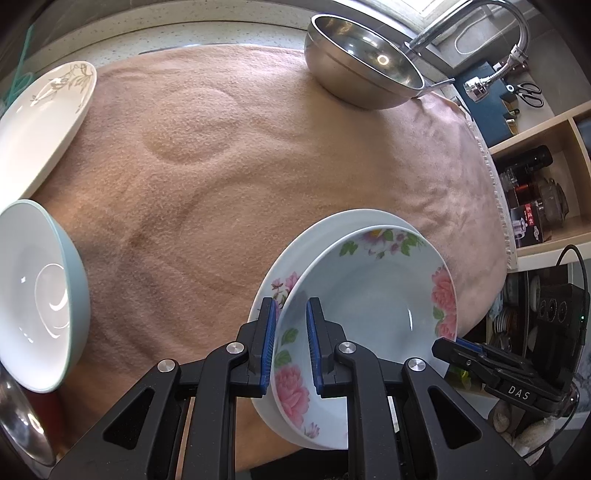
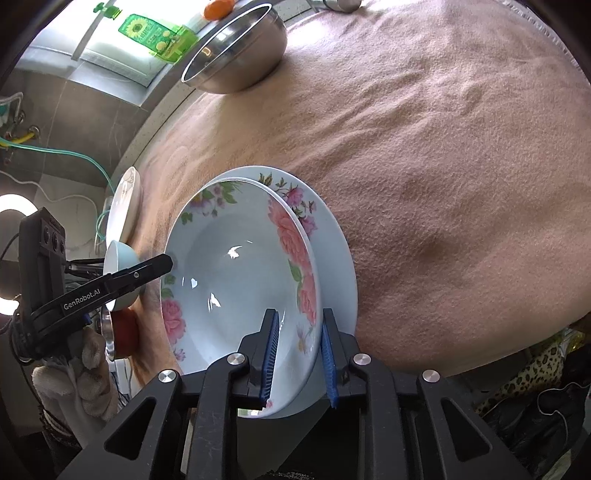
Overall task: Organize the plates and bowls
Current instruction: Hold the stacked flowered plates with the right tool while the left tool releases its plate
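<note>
A floral deep plate (image 1: 373, 295) rests in a larger floral plate (image 1: 295, 266) on the pink cloth (image 1: 229, 166). My left gripper (image 1: 290, 339) straddles the deep plate's near rim, one blue pad on each side, with a small gap. My right gripper (image 2: 299, 354) straddles the opposite rim of the same deep plate (image 2: 236, 273), over the larger plate (image 2: 336, 251), pads also apart. Each gripper shows in the other's view: the right one (image 1: 458, 349), the left one (image 2: 162, 264).
A steel bowl (image 1: 362, 62) stands at the far edge near the tap (image 1: 491, 22). A white leaf-pattern plate (image 1: 40, 122) and a pale green bowl (image 1: 33, 295) lie at the left. Shelves (image 1: 543, 177) stand beyond the cloth's right edge.
</note>
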